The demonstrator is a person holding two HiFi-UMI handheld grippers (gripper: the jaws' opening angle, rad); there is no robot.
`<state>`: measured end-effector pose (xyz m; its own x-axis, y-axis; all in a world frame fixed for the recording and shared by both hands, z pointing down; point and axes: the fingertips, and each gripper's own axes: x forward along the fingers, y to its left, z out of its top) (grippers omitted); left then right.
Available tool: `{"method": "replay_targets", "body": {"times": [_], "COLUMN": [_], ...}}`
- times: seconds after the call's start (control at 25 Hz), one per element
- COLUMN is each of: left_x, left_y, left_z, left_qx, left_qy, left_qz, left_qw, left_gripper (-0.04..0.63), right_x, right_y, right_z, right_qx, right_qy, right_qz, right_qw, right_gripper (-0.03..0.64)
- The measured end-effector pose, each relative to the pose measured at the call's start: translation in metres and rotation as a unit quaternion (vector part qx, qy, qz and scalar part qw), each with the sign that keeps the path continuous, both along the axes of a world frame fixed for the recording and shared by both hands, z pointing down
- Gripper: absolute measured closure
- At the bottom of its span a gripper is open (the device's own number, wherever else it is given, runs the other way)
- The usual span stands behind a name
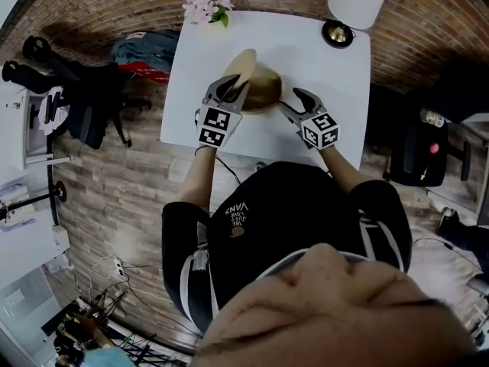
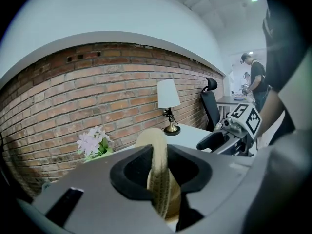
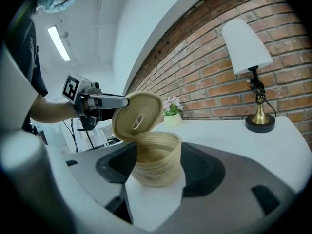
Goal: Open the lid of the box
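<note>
A round woven box (image 1: pixel 265 90) stands in the middle of the white table (image 1: pixel 328 67). Its woven lid (image 1: pixel 238 66) is tilted up on edge over the box's left side. My left gripper (image 1: pixel 233 89) is shut on the lid's rim, and in the left gripper view the lid (image 2: pixel 158 174) stands edge-on between the jaws. My right gripper (image 1: pixel 289 102) is at the box's right side. In the right gripper view the open box (image 3: pixel 156 160) sits between the pads, its walls touching both, and the lid (image 3: pixel 138 115) hangs tilted above it from the left gripper (image 3: pixel 105 101).
A white-shaded lamp (image 1: pixel 355 2) stands at the table's far right corner and a pot of pink flowers (image 1: pixel 208 4) at the far left. A brick wall runs behind the table. Office chairs (image 1: pixel 84 105) stand to the left and right.
</note>
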<state>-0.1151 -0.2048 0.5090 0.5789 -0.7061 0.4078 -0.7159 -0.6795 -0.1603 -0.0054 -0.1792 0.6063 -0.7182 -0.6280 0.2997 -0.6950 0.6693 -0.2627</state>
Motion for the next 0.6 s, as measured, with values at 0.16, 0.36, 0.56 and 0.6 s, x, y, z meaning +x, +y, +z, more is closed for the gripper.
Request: {"method": "replay_targets", "body": {"times": [0.16,0.36,0.56,0.6], "left_x": [-0.008,-0.020,-0.033,-0.036], "left_y": [0.000,0.003,0.003,0.003], "left_z": [-0.002,-0.004,-0.009,-0.010], "left_qx": [0.002,0.002,0.008,0.008], "left_qy": [0.012,0.029,0.042,0.046], "left_qz": [-0.012,-0.028,-0.045,-0.049], "left_qw": [0.9999,0.9992,0.9981,0.9977], "left_gripper": [0.494,0.494,0.494,0.494], "right_x": [0.005,0.009,0.012,0.012], "right_y": [-0.002,-0.002,-0.002,-0.003], "right_z": [-0.018,-0.038,-0.058,-0.061], "right_qx": [0.014,0.025,0.041,0.044], "right_qy": [-0.022,-0.035,-0.043,-0.045], "right_qz": [0.020,0.032,0.040,0.042], "right_qw": [0.999,0.999,0.997,0.997], "right_gripper": [0.341,0.341,0.341,0.341]}}
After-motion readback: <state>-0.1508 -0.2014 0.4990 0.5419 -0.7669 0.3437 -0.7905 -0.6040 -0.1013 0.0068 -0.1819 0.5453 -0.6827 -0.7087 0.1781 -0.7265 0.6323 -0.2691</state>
